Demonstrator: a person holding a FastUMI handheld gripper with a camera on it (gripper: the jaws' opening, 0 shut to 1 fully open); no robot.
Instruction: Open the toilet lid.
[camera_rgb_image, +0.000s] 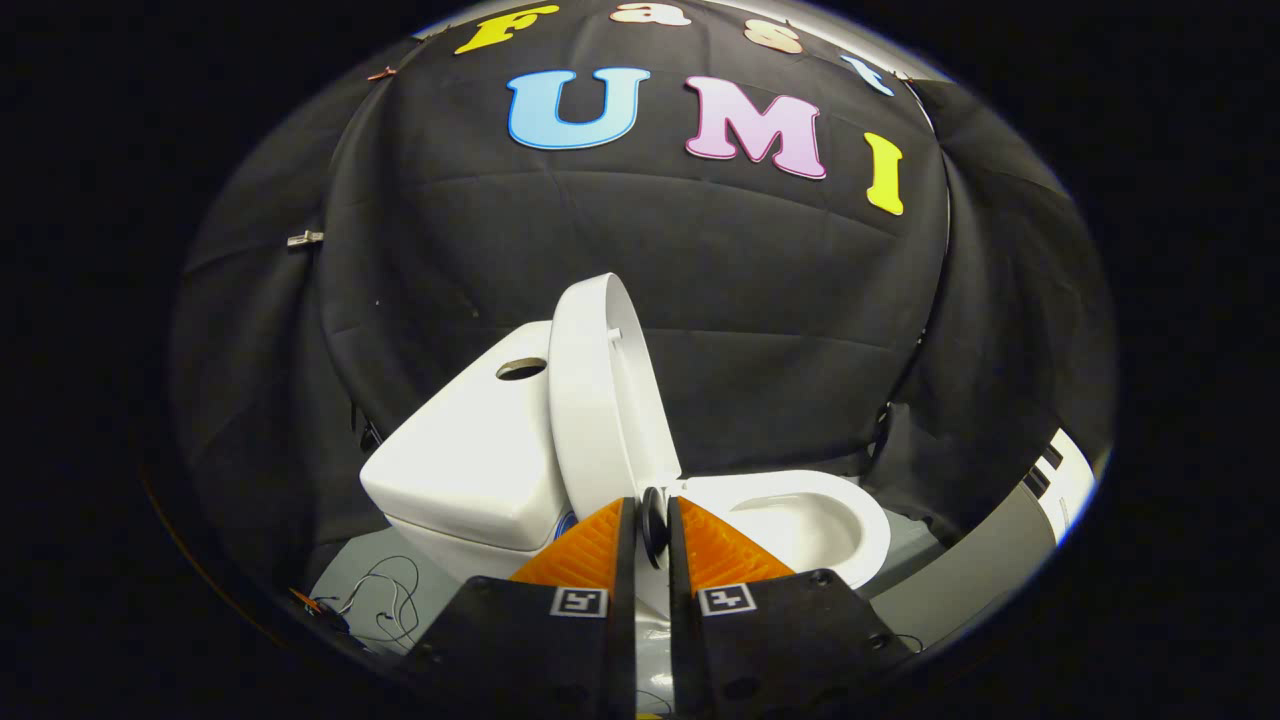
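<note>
White toilet lid (590, 400) upright against tank (470, 450), tool (652, 515) nearly closed, black cloth wall (760, 320)

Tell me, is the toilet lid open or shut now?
Open: the toilet lid stands upright against the tank, and the bowl lies uncovered. The gripper fingers are nearly together.

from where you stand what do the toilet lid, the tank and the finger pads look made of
Toilet lid, standing up against the tank: looks like glossy white plastic, thin with a smooth sheen; not certain.
Tank: probably glazed ceramic, thick and rounded with soft highlights, though moulded plastic is possible.
Pads on the fingers: orange with fine ridges, matte, likely rubber or printed plastic. The gripper fingers sit nearly closed, a narrow gap between them.
</note>
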